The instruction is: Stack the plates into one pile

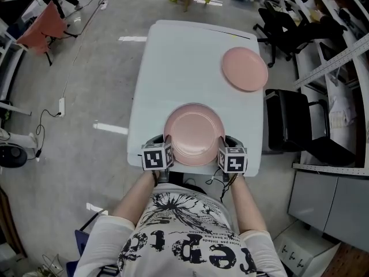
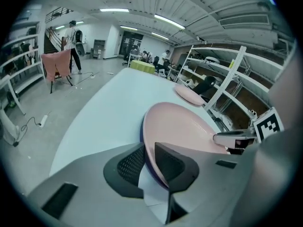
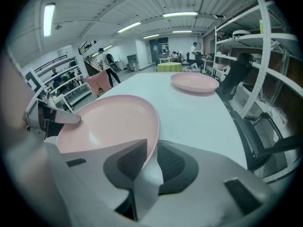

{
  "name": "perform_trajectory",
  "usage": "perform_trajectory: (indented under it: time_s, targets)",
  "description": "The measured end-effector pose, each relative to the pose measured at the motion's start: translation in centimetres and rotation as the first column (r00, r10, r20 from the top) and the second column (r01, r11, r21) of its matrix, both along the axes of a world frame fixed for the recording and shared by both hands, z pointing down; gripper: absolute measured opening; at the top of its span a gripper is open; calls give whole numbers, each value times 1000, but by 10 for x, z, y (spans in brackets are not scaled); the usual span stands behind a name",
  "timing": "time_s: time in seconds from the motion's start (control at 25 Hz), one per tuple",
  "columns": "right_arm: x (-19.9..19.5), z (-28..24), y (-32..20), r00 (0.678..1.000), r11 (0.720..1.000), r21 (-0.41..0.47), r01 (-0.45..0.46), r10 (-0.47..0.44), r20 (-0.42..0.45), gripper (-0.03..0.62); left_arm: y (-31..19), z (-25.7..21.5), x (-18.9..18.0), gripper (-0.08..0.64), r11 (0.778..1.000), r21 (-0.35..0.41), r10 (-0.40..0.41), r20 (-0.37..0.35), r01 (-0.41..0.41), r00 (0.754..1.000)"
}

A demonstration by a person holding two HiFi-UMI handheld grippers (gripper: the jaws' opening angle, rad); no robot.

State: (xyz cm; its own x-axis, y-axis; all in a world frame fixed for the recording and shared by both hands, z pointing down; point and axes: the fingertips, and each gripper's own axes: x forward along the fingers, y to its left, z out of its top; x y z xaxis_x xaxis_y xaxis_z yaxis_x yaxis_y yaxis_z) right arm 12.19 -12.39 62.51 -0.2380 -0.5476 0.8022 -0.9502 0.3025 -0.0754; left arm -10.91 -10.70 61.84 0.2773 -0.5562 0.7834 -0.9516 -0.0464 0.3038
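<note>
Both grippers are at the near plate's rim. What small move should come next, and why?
Probably raise the near plate a little clear of the table: the left gripper and right gripper each clamp opposite sides of its rim, and the other plate sits apart at the far right corner, so it needs carrying there.

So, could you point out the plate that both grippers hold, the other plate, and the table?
held plate [image 1: 194,133], head view, middle of its hollow.
other plate [image 1: 245,68], head view, its centre.
table [image 1: 173,68], head view, bare part of its top.
</note>
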Motion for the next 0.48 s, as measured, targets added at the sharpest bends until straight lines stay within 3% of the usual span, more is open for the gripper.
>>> perform_trajectory:
  time_s: [0.4,0.48]
  targets:
    - [0,3,-3,998,999,50,1,2,-61,96,-5,2,14,229,992,83,89,119,-99,989]
    - [1,0,-3,998,998,70,-6,11,-67,127,-3,1,14,301,991,88,92,123,-103,988]
